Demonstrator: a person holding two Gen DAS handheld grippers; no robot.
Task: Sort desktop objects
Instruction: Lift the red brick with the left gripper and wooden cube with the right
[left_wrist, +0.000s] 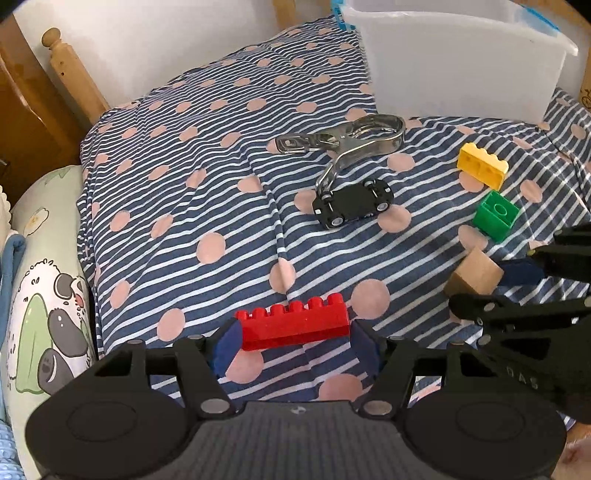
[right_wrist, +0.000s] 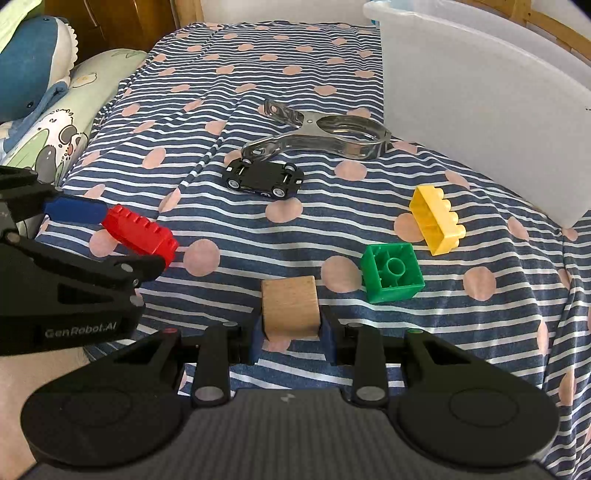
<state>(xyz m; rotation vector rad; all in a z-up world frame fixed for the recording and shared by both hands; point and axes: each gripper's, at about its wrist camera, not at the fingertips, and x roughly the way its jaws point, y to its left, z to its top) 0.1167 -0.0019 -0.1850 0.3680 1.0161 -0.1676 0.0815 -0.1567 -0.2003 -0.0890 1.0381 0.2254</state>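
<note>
Navy bedsheet (right_wrist: 258, 55) with thin white stripes and pale pink dots across most of both frames; red brick (left_wrist: 295, 325) at lower centre, yellow brick (right_wrist: 437, 219) and green brick (right_wrist: 391, 273) at right. Black toy car (right_wrist: 264, 179) mid-frame, shiny silver clamp (right_wrist: 325, 134) above it, tan wooden block (right_wrist: 290, 308) low centre. Translucent white bin (right_wrist: 480, 110) upper right, green-and-white cartoon pillow (left_wrist: 48, 277) at left edge.

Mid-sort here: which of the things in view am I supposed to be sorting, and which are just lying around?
To sort: long red brick, wooden block, green square brick, yellow brick, black toy car, metal clamp, white plastic bin.
Lying about: cartoon-print pillow, blue plush whale.
</note>
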